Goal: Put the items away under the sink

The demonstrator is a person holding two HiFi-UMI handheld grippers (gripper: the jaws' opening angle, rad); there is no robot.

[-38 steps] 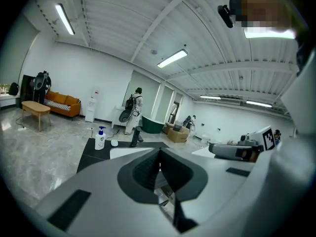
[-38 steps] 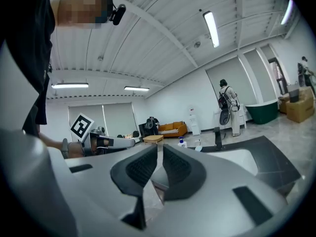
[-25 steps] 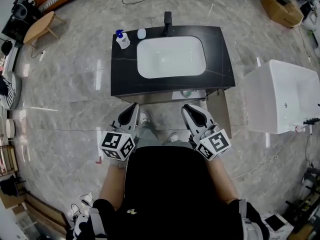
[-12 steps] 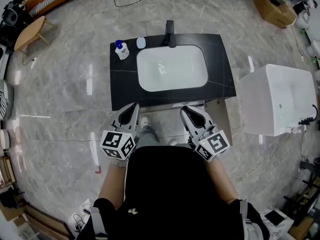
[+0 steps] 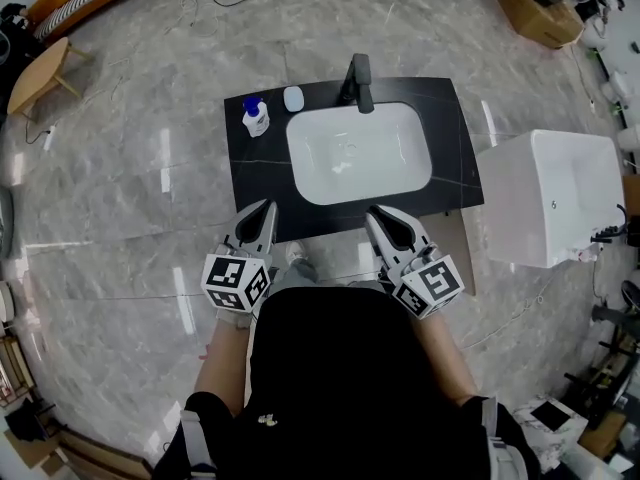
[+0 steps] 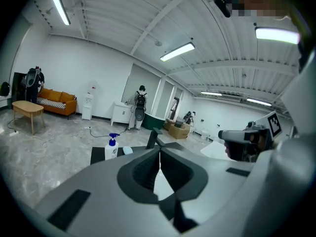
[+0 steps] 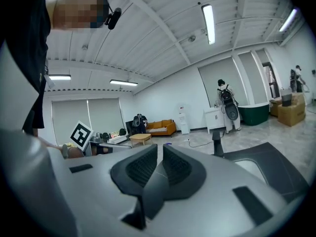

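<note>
1. The black counter [image 5: 262, 173] stands by itself on the marble floor [image 5: 120, 198]. There is open floor to its left and beyond it. On its right a big white tub [image 5: 550, 193] sits near, leaving only a narrow lane.
2. A pale door panel [image 5: 455, 248] juts out toward the person from under the counter's front right corner.
3. The pump bottle [image 5: 256, 118] and a small white dish [image 5: 293, 99] sit at the counter's back left corner. They are left of the faucet [image 5: 358, 80] and the white basin [image 5: 360, 153], well apart from both tongs.
4. The person faces the front edge with both forearms forward. The left gripper [image 5: 268, 206] and right gripper [image 5: 378, 213] are side by side and tipped slightly down, their tips showing against that edge.
5. Both tongs are closed, with nothing between their jaws.
</note>
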